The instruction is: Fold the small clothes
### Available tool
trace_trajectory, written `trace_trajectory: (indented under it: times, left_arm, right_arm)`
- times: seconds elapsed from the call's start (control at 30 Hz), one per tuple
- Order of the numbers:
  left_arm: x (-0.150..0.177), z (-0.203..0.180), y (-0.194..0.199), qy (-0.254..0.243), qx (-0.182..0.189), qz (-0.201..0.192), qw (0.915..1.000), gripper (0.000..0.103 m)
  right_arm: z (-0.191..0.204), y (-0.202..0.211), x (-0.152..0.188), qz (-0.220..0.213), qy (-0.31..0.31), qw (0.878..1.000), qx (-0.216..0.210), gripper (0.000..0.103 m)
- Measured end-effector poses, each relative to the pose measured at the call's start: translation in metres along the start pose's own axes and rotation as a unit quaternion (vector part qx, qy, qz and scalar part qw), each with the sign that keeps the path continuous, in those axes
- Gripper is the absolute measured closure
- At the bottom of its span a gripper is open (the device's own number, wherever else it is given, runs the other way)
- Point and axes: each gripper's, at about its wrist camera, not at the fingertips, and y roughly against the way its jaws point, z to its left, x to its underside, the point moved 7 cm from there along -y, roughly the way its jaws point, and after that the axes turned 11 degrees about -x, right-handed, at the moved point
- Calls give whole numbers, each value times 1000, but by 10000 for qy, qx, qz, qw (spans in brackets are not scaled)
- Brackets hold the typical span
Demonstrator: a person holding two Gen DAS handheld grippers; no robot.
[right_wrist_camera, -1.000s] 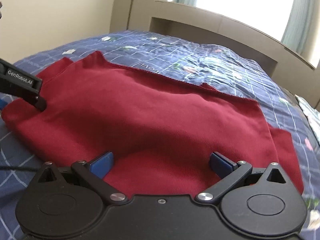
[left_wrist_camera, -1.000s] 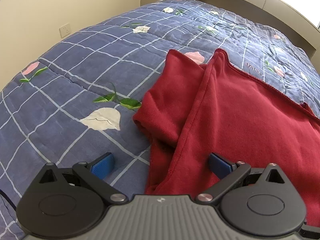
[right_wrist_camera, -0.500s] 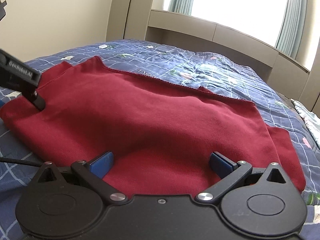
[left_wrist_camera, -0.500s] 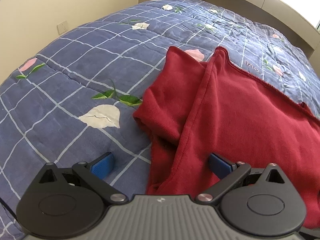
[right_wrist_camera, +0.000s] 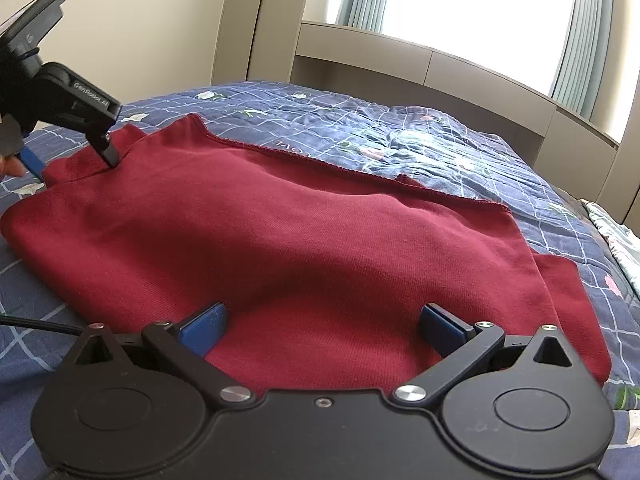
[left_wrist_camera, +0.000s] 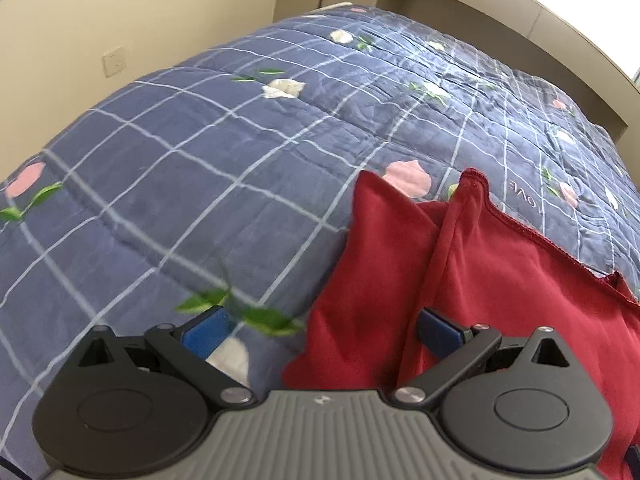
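Dark red garment [right_wrist_camera: 280, 240] folded flat on blue checked floral quilt [left_wrist_camera: 200, 160], left hand-held gripper [left_wrist_camera: 320, 330] and right hand-held gripper [right_wrist_camera: 322, 326] both spread wide, sunlit curtained window [right_wrist_camera: 480, 0] behind.

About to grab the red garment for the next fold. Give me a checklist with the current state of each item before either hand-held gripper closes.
1. Left hand-held gripper open: ok, jaws spread wide.
2. Right hand-held gripper open: ok, jaws spread wide.
3. Cloth between the left jaws: ok, the red garment edge lies there, with quilt beside it.
4. Cloth between the right jaws: ok, garment fills the gap.
5. Garment flat: not ok, a raised hump in the middle and a folded flap at the left end.
6. Left fingers gripping only one layer: cannot tell.
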Motion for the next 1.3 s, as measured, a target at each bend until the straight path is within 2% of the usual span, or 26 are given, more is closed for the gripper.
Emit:
trace_trajectory:
  times: [0.1,0.2,0.27,0.3,0.33,0.37,0.4,0.43,0.47,0.73,0.97,1.13,1.3]
  left_arm:
    - [-3,-7,3,-68,68,-56,9999,9]
    - [-3,-17,8,-215,234,-87,9995,27]
    - [-3,-23,10,-256,328,-33,9991,44]
    - [-3,-25,11,-252,360,-14,9990,49]
    - [-3,-27,12,-258,375,2,9990,63]
    - [-4,-29,13,-281,381,33,9989,82]
    - [-4,-31,16,-324,337,29,9989,91]
    - [-6,-32,19,-396,220,-31,9990,95]
    - [-7,-35,24,-474,188,-101,9987,97]
    - [-17,-58,73,-678,662,-410,9947,98]
    - [-24,-98,121,-866,1111,-550,9885,99]
    - [-21,-145,149,-919,1464,-414,9841,99]
    - [3,-221,173,-1370,1816,-219,9735,99]
  right_arm:
    - [0,0,0,-1,-1,10000,-2,1]
    - [0,0,0,0,-2,10000,-3,1]
    - [0,0,0,-2,-5,10000,-7,1]
    - [0,0,0,-3,-10,10000,-11,1]
    - [0,0,0,-4,-13,10000,-12,1]
    - [0,0,-1,-5,-16,10000,-15,1]
    - [0,0,-1,-6,-20,10000,-18,1]
    - [0,1,-1,-8,-25,10000,-21,1]
    - [0,1,-1,-6,-30,10000,-27,0]
    - [-10,6,-10,136,-202,9990,-380,1]
    - [-49,36,-18,21,-112,9998,-183,0]
    - [-86,66,-6,96,-74,9999,-59,1]
    - [-122,99,23,219,-182,9994,198,1]
